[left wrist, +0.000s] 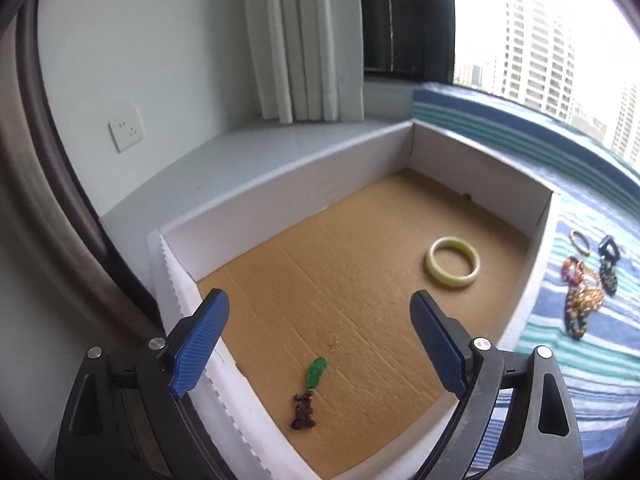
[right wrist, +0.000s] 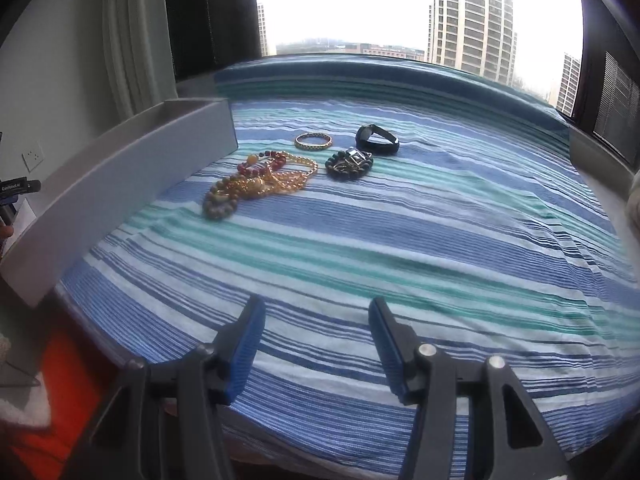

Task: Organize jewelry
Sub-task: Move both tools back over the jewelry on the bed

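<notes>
Left wrist view
Box: a white box (left wrist: 280,200) with a brown cardboard floor sits by the striped cloth (left wrist: 592,360).
Left gripper: the left gripper (left wrist: 320,332) is spread wide with nothing between its blue pads, and it hangs over the near part of the box.
Already in the box: a pale green bangle (left wrist: 453,261) lies near the far right wall. A green pendant (left wrist: 308,394) on dark beads lies close to the fingers, a bit below the gap.
Bangle feel: it looks hard, smooth and maybe slippery. It could crack if dropped.

Right wrist view
Right gripper: the right gripper (right wrist: 316,344) is partly spread and empty.
Jewelry pile: bead strings and gold chains (right wrist: 260,180) lie tangled on the cloth, well ahead of the fingers, next to the box wall.
Others: a gold bangle (right wrist: 313,141), a dark bead bracelet (right wrist: 349,163) and a black watch (right wrist: 377,139) lie just past the pile.
How to grab: the chains look soft, floppy and light. Pinching one loose loop at the pile's edge seems best. The gold bangle looks stiff, so grip across its rim.
</notes>
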Action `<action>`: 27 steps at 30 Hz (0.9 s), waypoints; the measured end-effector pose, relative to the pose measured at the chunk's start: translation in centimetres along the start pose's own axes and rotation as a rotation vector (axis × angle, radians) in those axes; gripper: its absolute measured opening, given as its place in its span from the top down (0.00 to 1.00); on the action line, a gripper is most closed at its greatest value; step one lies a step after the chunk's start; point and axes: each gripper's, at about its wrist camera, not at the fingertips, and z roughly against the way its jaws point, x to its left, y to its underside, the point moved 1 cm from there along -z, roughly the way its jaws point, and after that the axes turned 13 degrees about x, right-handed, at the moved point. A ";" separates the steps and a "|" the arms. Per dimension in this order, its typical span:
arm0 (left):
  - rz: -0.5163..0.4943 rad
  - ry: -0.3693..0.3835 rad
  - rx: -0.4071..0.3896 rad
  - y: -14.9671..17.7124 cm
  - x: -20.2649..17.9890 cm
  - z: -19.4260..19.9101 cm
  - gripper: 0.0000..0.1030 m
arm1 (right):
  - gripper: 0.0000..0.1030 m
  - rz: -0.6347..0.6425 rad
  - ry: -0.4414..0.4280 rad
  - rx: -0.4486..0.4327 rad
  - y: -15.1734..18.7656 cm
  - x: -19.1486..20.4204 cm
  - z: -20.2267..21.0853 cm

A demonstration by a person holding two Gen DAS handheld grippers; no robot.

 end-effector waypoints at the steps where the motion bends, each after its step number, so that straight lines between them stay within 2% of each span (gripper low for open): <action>1: -0.008 0.026 -0.029 0.2 -0.5 1.1 0.04 | 0.29 -0.004 0.006 0.001 0.1 0.0 0.0; 2: -0.020 0.059 -0.053 0.4 -1.2 2.1 0.03 | 0.20 -0.010 0.011 0.002 0.2 -0.2 -0.2; 6: -0.102 0.240 -0.082 1.8 -5.2 5.2 0.02 | 0.19 -0.042 0.036 0.026 0.5 -0.8 -1.1; 9: -0.188 0.377 -0.049 3.4 -9.3 6.1 0.01 | 0.19 -0.062 0.040 0.045 0.8 -1.1 -1.7; 12: -0.285 0.457 0.010 5.4 -13.9 5.4 0.01 | 0.19 -0.068 0.053 0.050 1.0 -1.4 -2.0; 15: -0.388 0.459 0.087 7.5 -18.7 3.3 0.01 | 0.19 -0.080 0.062 0.059 1.2 -1.9 -2.4; 20: -0.527 0.411 0.204 11.0 -24.8 -0.8 0.02 | 0.19 -0.111 0.066 0.082 1.7 -3.0 -3.1; 27: -0.571 0.343 0.282 12.9 -27.1 -4.1 0.02 | 0.19 -0.133 0.080 0.086 2.2 -4.0 -3.5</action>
